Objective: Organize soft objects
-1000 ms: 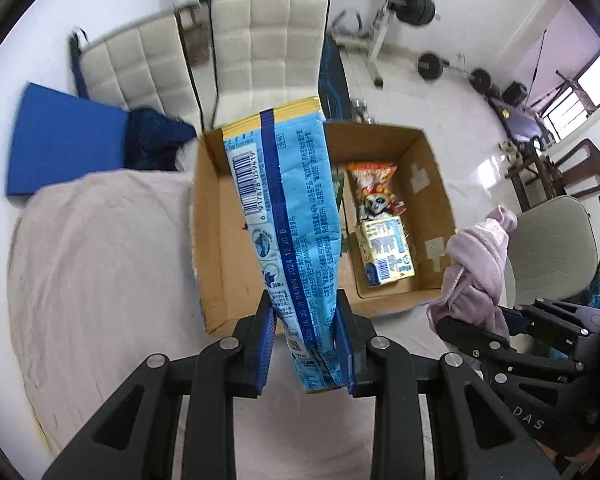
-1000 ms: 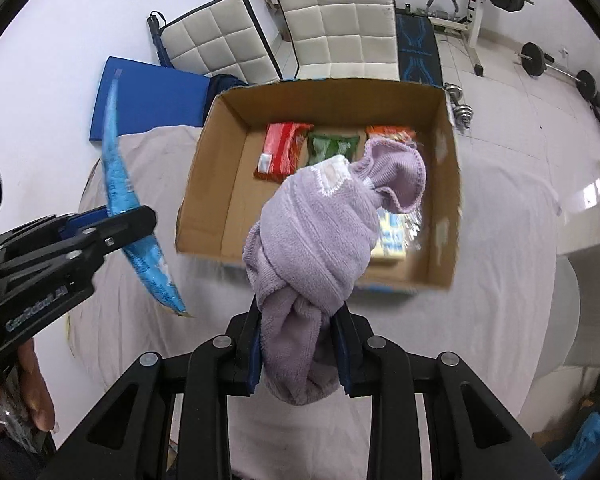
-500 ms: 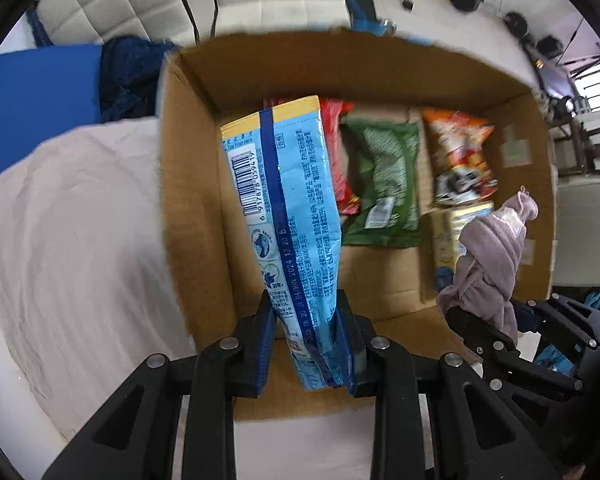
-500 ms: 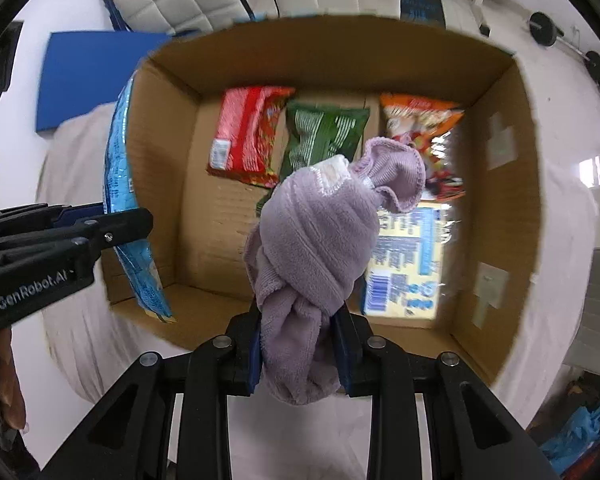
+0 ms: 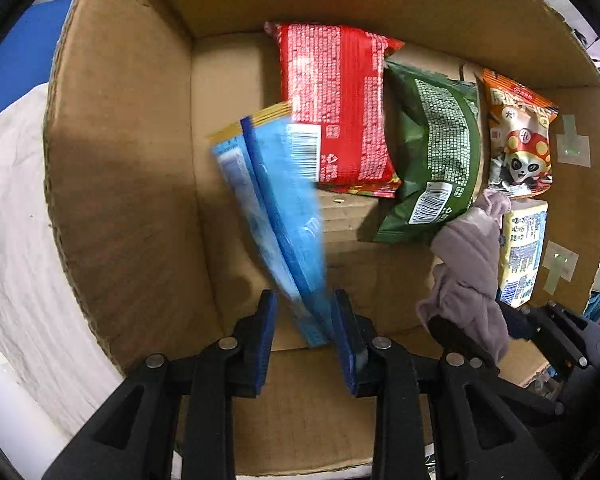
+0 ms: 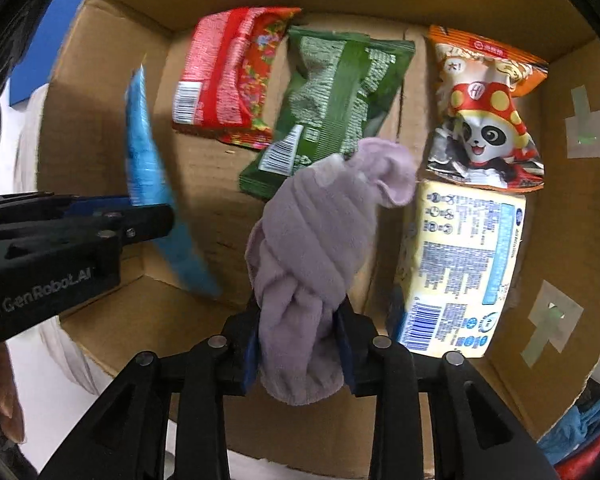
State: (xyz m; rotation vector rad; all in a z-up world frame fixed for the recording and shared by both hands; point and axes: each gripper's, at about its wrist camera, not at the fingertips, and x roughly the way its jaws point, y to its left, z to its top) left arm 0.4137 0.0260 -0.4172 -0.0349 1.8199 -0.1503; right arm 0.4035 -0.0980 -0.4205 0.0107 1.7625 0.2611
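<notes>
Your left hand-held gripper (image 5: 303,322) stands spread, the blurred blue snack packet (image 5: 274,216) loose between its pads, leaning toward 11 o'clock inside the cardboard box (image 5: 116,184). Your right hand-held gripper (image 6: 299,346) is clamped on the knotted lilac towel (image 6: 320,248) over the box floor; the green packet (image 6: 332,100) lies at 12, the yellow pack (image 6: 464,264) at 3.

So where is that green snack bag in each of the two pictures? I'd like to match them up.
Left wrist view: the green snack bag lies on the box floor, right of centre, between the red packet and the panda packet.
Right wrist view: the green snack bag lies upper centre, its lower end hidden behind the purple cloth.
Shared landmark: the panda packet, just right of the bag in both.
</notes>
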